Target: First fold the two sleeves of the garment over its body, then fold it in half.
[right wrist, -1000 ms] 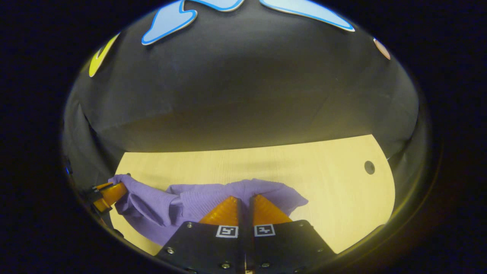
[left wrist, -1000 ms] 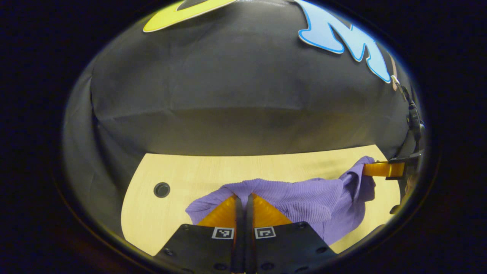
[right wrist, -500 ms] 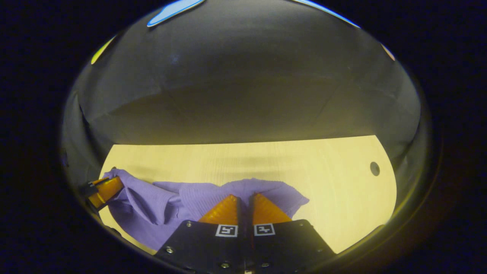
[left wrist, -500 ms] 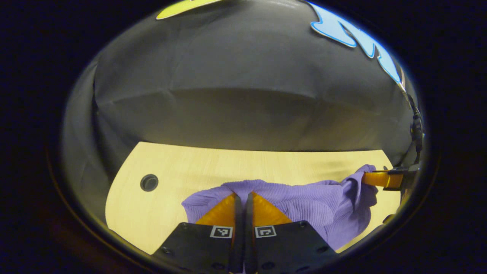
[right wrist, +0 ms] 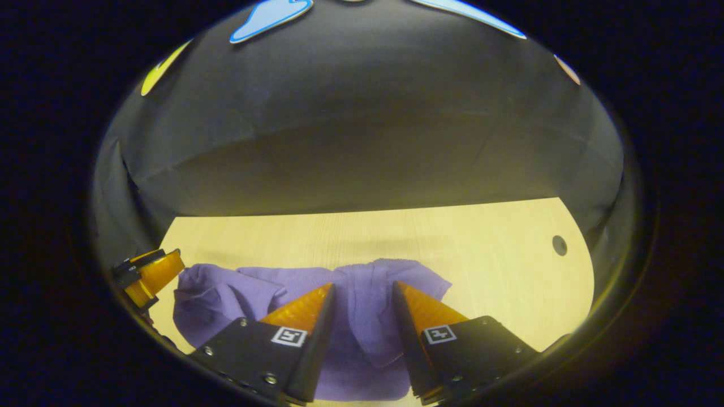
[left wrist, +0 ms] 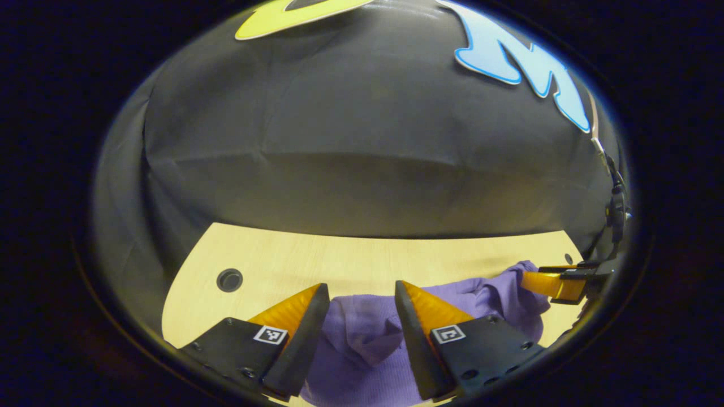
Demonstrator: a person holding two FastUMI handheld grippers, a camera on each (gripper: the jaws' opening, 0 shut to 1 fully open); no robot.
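Right gripper view: purple garment (right wrist: 362, 316) lengthwise left-right across the table (right wrist: 481, 243)

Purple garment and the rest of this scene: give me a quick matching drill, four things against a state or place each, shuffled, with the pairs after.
Things:
1. left gripper
2. purple garment
3. table
4. round hole

States or places:
A. pale wood, under the cloth
B. jaws open, cloth between the fingers
C. near the table's right edge in the right gripper view
D. lying bunched on the tabletop

Pairs: 1-B, 2-D, 3-A, 4-C. The right gripper stands open over the garment too.
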